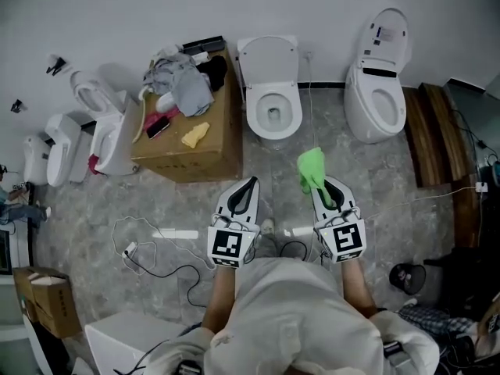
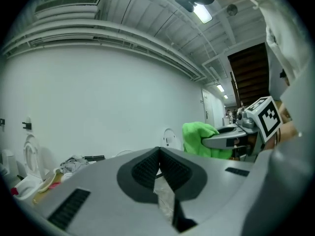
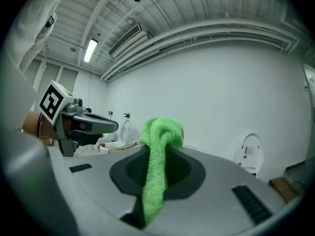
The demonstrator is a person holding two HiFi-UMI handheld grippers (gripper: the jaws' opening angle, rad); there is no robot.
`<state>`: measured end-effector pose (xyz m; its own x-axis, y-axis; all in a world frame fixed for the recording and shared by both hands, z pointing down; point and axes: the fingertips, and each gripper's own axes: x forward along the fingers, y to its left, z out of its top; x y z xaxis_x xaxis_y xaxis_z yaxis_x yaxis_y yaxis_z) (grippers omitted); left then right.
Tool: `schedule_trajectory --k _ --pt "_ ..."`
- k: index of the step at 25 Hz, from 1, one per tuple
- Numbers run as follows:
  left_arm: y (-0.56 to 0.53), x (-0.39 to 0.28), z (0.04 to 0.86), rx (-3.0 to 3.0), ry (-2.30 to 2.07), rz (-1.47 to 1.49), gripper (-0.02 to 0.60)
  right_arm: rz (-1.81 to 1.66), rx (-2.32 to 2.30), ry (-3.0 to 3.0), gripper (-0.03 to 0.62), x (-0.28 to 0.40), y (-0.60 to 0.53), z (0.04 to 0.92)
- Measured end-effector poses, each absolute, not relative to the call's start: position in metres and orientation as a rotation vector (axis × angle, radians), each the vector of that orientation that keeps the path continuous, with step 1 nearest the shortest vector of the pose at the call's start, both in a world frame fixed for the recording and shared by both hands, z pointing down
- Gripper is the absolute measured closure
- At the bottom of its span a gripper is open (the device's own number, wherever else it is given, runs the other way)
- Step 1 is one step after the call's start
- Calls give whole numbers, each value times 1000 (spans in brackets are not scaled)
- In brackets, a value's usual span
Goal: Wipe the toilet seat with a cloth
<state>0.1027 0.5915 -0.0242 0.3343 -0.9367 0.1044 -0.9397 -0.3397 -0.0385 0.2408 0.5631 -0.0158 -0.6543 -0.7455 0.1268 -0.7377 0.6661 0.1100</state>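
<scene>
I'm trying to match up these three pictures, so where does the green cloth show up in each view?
Head view: green cloth just right of centre, sticking out of the right gripper.
Left gripper view: right of centre, in the right gripper's jaws.
Right gripper view: dead centre, clamped between its own jaws.
Shared landmark: the left gripper, lower centre in the head view, at left in the right gripper view.

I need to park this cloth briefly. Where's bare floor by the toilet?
Bare floor lies between the middle toilet and the right toilet. The box top is cluttered; cables cross the floor lower left.
</scene>
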Motion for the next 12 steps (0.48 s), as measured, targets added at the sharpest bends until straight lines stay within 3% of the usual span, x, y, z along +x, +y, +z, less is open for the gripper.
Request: schedule_trajectory --k 12 --pt "494 33 -22 2589 -1712 132 569 -100 1284 -2660 549 174 473 -15"
